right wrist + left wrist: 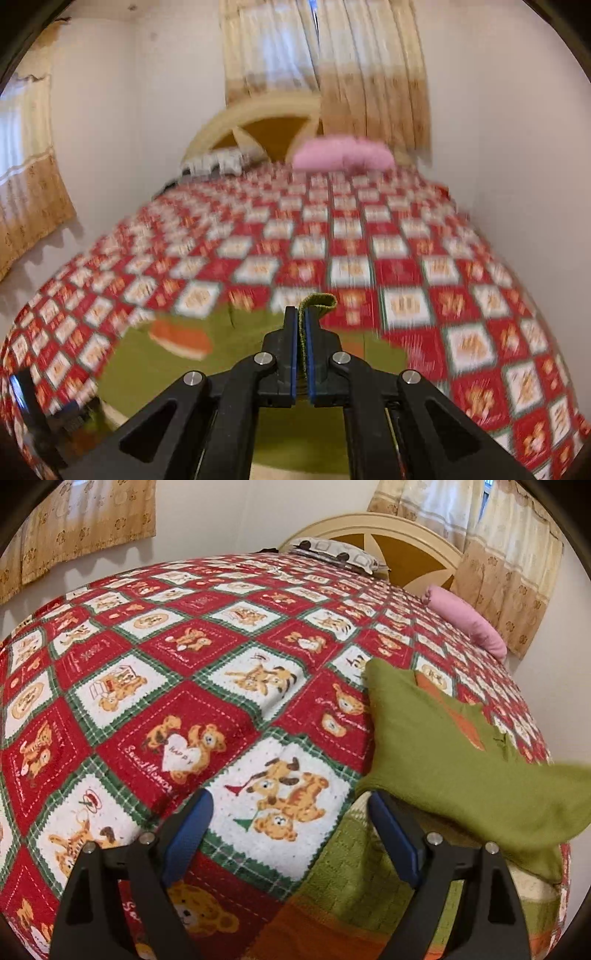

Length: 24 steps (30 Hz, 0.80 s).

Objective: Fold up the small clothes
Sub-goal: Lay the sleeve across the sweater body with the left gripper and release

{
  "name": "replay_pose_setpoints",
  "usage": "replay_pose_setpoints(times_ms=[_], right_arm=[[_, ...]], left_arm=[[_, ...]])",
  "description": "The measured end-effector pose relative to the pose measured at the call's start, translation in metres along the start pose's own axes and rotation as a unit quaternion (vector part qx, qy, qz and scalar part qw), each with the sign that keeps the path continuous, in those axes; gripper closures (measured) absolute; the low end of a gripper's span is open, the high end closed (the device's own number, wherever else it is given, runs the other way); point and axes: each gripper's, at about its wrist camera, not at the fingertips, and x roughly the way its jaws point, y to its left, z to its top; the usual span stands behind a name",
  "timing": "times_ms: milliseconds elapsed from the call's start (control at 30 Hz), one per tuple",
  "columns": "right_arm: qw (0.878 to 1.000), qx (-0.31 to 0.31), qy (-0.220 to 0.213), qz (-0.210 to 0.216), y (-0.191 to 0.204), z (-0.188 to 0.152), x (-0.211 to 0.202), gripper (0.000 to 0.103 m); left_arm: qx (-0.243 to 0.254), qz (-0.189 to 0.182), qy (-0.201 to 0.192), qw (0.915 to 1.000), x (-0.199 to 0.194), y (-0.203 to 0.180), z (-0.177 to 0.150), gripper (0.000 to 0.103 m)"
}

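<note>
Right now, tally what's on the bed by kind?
Green garment, edge pinched in the right tongs: 1
Pillows, one pink, one patterned: 2
Quilt: 1
Total: 4

The left tongs are open, holding nothing.

Matt green knit garment [436,738] on a coarse printed cloth bedspread [192,672].

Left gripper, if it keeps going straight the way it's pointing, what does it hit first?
Most likely the teddy-bear bedspread. The open left gripper points at a white patch with bears; the green garment hangs just right of that line. Depth is hard to judge.
</note>
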Motion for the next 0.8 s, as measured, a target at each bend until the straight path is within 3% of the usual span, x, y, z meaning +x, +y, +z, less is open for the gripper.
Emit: replay_pose_setpoints(times_ms=[133,200,300,367,467,533,567,633,700,800], right_arm=[[0.996,0.015,0.079,-0.024,-0.03,-0.048,0.041,0.099],[0.991,0.021,0.122,-0.059,-0.048,-0.072,0.054,0.098],[0.981,0.042,0.12,-0.143,-0.075,-0.089,0.045,0.098],[0.977,0.092,0.1,-0.163,-0.096,-0.09,0.027,0.098],[0.98,0.14,0.066,-0.126,-0.11,-0.084,0.002,0.098],[0.986,0.128,0.065,-0.09,-0.099,-0.077,0.0,0.098],[0.989,0.115,0.069,-0.065,-0.09,-0.073,0.003,0.098],[0.992,0.09,0.085,-0.014,-0.067,-0.07,0.014,0.098],[0.991,0.075,0.106,0.025,-0.044,-0.075,0.03,0.098],[0.988,0.05,0.142,0.021,-0.023,-0.093,0.051,0.098]], left_arm=[[-0.001,0.001,0.002,1.0,0.001,0.0,0.0,0.013],[0.0,0.001,0.002,1.0,0.0,-0.001,0.0,0.013],[-0.001,0.0,0.0,1.0,-0.001,-0.001,0.0,0.013],[0.0,0.002,-0.011,0.9999,-0.006,-0.001,0.0,0.013],[0.025,0.033,-0.081,0.9959,-0.035,-0.012,-0.001,0.013],[0.075,0.037,-0.14,0.9867,-0.057,-0.035,0.001,0.01],[0.093,0.029,-0.146,0.9845,-0.06,-0.045,0.004,0.007],[0.111,0.013,-0.133,0.9848,-0.056,-0.062,0.012,0.005],[0.122,0.02,-0.106,0.9867,-0.04,-0.078,0.021,0.005],[0.149,0.061,-0.079,0.9837,-0.008,-0.09,0.022,0.005]])
